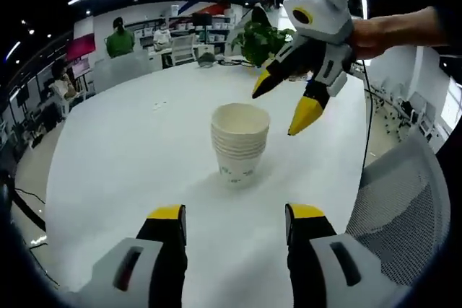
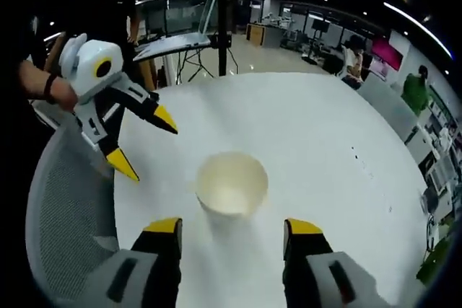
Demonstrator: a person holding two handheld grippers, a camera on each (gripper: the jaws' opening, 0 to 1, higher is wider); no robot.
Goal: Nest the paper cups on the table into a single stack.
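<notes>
A stack of white paper cups (image 1: 240, 142) stands upright in the middle of the round white table (image 1: 130, 156). In the left gripper view my left gripper (image 1: 236, 214) is open, a little short of the stack, with nothing between its yellow-tipped jaws. My right gripper (image 1: 283, 102) hangs open above and just right of the stack, held by a hand. The right gripper view looks down into the top cup of the stack (image 2: 231, 184), with the right gripper (image 2: 232, 226) open just before it. The left gripper (image 2: 144, 143) is open to the stack's left.
A grey mesh chair (image 1: 404, 207) (image 2: 65, 207) stands at the table's edge by the person. A potted plant (image 1: 263, 41) sits at the table's far side. People sit at desks beyond the table (image 2: 346, 149).
</notes>
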